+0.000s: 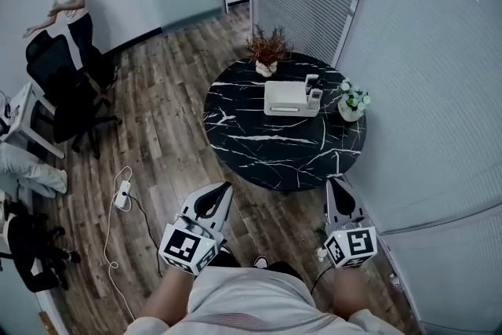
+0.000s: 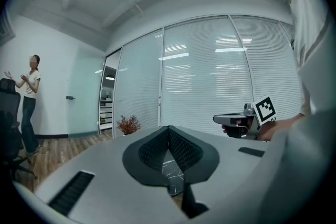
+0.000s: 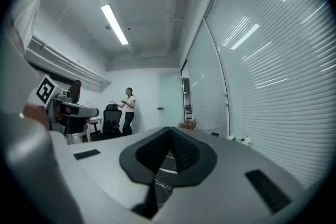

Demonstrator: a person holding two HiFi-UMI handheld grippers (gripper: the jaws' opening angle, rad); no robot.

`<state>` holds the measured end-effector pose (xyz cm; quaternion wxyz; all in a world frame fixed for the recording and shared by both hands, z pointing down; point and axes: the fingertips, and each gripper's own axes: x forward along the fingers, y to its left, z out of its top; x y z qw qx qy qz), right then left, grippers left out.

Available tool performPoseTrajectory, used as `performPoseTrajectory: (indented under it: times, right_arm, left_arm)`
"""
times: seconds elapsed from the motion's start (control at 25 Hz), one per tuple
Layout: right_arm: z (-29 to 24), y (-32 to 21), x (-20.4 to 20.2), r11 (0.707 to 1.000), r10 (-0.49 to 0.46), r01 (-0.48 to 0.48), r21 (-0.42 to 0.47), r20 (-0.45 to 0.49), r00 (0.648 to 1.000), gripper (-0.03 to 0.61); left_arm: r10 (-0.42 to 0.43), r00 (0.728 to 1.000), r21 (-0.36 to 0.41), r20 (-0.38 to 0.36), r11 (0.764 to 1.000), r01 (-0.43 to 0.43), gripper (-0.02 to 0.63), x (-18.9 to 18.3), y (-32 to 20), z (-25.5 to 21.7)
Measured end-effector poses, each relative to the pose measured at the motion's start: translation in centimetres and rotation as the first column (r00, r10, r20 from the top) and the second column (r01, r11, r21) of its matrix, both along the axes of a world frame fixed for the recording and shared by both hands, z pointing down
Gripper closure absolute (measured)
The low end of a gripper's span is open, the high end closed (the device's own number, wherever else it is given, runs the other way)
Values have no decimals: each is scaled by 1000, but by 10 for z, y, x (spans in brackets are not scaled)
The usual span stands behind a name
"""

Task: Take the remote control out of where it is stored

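The slim grey remote control (image 1: 314, 96) appears to stand upright in the end slot of a white rectangular desk organiser (image 1: 286, 100); it is too small to be sure. The organiser sits on a round black marble table with white veins (image 1: 267, 149), between a dried reddish plant in a white pot (image 1: 267, 49) and a small white-flowered pot plant (image 1: 352, 101). The only print is the black-and-white square markers on the gripper cubes. The floor is wood plank (image 1: 172, 129), and glass walls with slatted blinds (image 1: 423, 90) stand behind the table. The left gripper (image 1: 226, 186) and right gripper (image 1: 337, 180) are level at the table's near edge, each with its jaws together and nothing between them. A white power strip (image 1: 122, 196) lies on the floor, and a standing person (image 1: 69, 2) and a black office chair (image 1: 63, 86) are well apart from the table.
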<state>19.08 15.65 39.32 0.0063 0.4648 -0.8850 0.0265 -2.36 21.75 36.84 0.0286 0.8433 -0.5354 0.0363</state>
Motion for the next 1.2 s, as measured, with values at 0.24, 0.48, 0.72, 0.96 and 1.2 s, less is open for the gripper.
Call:
performPoseTrajectory:
  times: [0.24,0.48,0.72,0.96,1.2]
  right_arm:
    - [8,-33,25,997,71,-71,-21,-8,997,565]
    - [11,-75,26,988,154,-155,-25,-24,988,565]
    - [1,-128,-6,975,216,-219,-34,-61,974,565]
    - [-1,-183,-43,958,276,-280,-56,-81,958,565]
    - [1,-219,-63,940,327,-334,-68,-89,941,565]
  left_arm:
    - [42,999,-5,2,999,-42,604,11,-48,7]
    - [110,994,5,-15,994,-110,604,4,-109,12]
    - [187,982,-6,-39,982,-188,604,-23,-179,8]
    - [253,966,-24,-46,967,-254,604,-57,-247,15]
    - [303,952,-40,-52,952,-305,604,-77,-294,21]
